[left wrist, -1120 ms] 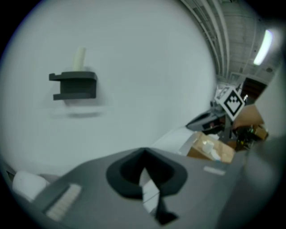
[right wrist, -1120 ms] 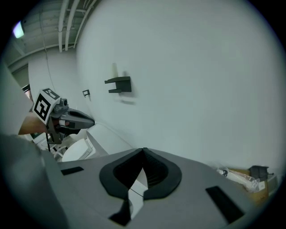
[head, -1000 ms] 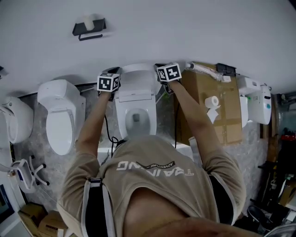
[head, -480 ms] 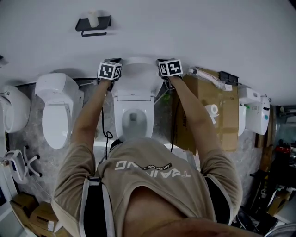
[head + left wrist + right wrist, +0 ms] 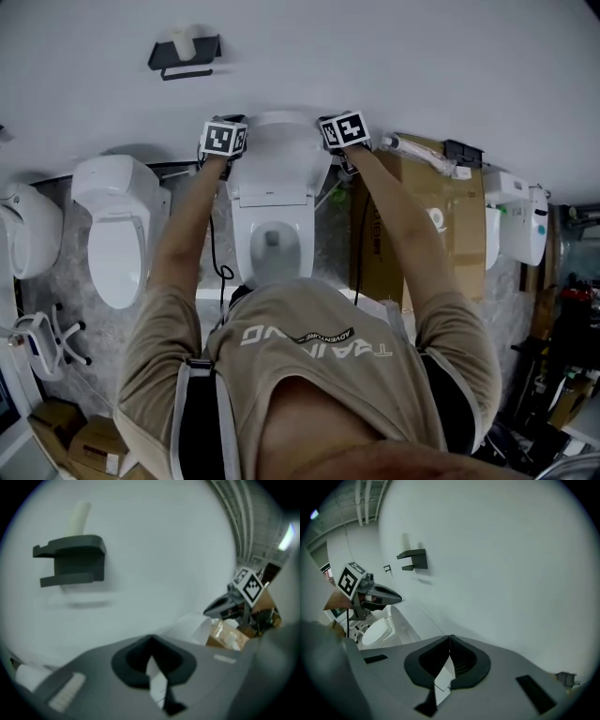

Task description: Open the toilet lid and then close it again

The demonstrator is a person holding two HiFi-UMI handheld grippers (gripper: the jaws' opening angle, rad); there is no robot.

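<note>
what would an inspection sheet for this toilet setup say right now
surface: grey speckled floor
job's things: toilet lid raised upright by the wall; bowl exposed
clutter: cardboard box right of the bowl, with a paper roll
grippers: left tool and right tool flank the lid's top corners, jaws together on both, nothing between them
cables: black cable left of the bowl
surroundings: second toilet further left; black wall holder above
</note>
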